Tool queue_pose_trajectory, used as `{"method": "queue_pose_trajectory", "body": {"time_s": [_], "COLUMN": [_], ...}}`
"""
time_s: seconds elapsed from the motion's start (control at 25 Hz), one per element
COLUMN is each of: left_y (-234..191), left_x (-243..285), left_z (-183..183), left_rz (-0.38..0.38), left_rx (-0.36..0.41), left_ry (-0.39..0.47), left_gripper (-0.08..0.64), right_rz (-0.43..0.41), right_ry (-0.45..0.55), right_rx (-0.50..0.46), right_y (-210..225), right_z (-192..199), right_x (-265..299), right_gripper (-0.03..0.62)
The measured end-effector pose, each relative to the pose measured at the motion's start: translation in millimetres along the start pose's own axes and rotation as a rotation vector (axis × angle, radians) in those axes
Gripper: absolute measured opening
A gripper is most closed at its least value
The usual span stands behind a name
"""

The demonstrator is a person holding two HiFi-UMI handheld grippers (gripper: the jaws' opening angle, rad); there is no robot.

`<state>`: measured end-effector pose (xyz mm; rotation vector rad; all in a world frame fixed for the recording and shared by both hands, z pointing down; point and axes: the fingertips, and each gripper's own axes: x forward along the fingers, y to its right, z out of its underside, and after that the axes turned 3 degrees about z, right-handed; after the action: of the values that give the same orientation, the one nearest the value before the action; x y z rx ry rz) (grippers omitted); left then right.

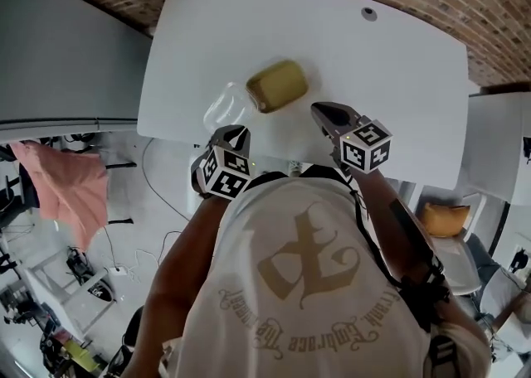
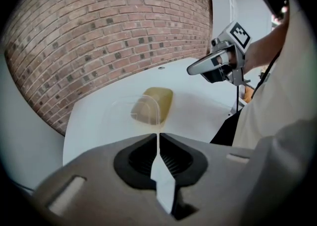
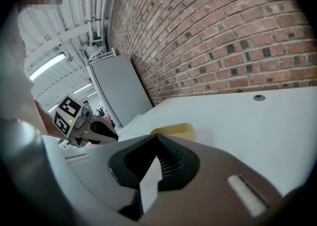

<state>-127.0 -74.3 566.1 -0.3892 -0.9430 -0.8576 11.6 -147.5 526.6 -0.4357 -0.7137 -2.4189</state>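
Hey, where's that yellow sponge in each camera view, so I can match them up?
Head view: the yellow sponge lies mid-table, toward the near edge.
Left gripper view: the sponge is at centre, just past the left gripper, partly behind the clear plastic pinched in its jaws.
Right gripper view: only the sponge's top peeks over the shut right gripper.
Shared landmark: the round hole in the tabletop, also at and.

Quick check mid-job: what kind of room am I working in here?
Likely a lab or workshop rather than a home: bare brick wall, plain white table, and cables trailing over the floor.
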Motion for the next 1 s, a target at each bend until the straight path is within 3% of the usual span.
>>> {"method": "queue_pose_trajectory", "body": {"time_s": [0.6,1.0], "left_y": [6.9,26.1], "left_x": [-42.8,-65.8], "left_z": [51.8,94.1], "left_rz": [-0.042,-0.027], "left_rx": [-0.082,-0.125], "left_ry": [0.038,0.045], "left_gripper": [0.021,0.021], "right_rz": [0.0,0.011], "right_ry": [-0.01,-0.016], "right_rx": [-0.055,-0.099], "right_y": [-46.0,-77.6], "right_z": [9.9,29.7], "right_x": [-13.5,-25.1], "right_gripper": [0.008,0.008]}}
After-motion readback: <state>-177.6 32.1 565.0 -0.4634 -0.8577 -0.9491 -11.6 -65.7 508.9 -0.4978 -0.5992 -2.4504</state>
